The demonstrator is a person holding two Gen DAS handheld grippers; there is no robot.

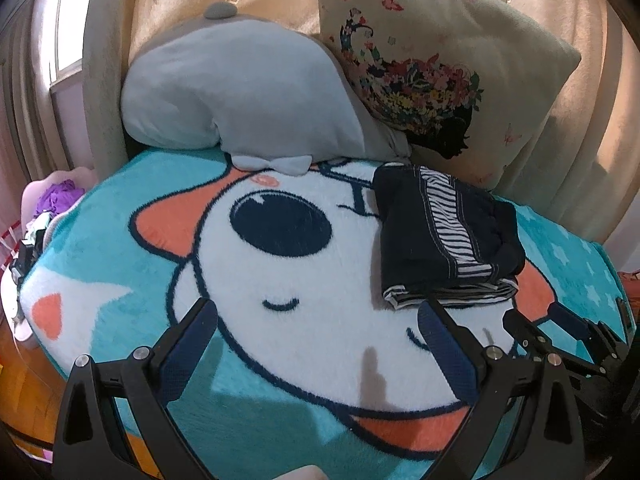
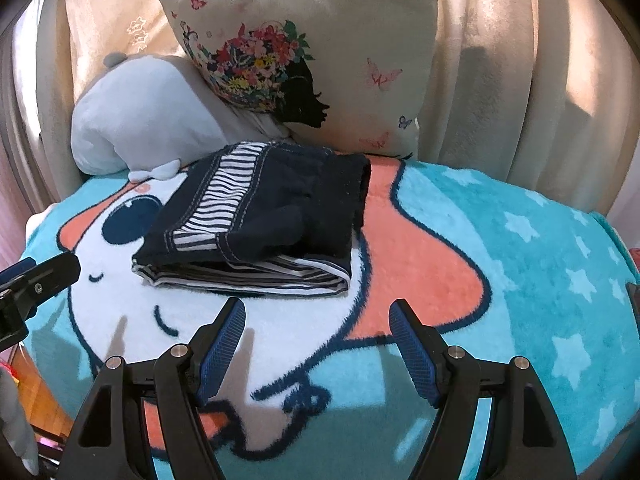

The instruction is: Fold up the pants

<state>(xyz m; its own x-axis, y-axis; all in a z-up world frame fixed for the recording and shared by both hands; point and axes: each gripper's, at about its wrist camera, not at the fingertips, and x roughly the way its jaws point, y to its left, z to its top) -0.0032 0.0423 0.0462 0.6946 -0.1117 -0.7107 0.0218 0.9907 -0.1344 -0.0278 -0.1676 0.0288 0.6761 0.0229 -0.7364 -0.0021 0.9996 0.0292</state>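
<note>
Both hand-held grippers are pointing steeply down at the blanket [image 2: 520, 240], each with jaws standing wide and nothing between them. The left gripper [image 1: 320, 320] is hovering over the cartoon dog's white face; the right gripper [image 2: 318, 322] is sitting just short of the pants [image 2: 256, 216]. The pants are lying folded into a compact navy bundle with a striped band, resting on the blanket in front of the floral pillow [image 2: 304, 60] and beside the grey plush [image 1: 240, 88]. No writing is legible on anything. Only the left view is showing a window [image 1: 64, 40] and purple cloth [image 1: 56, 196] at the left edge
</note>
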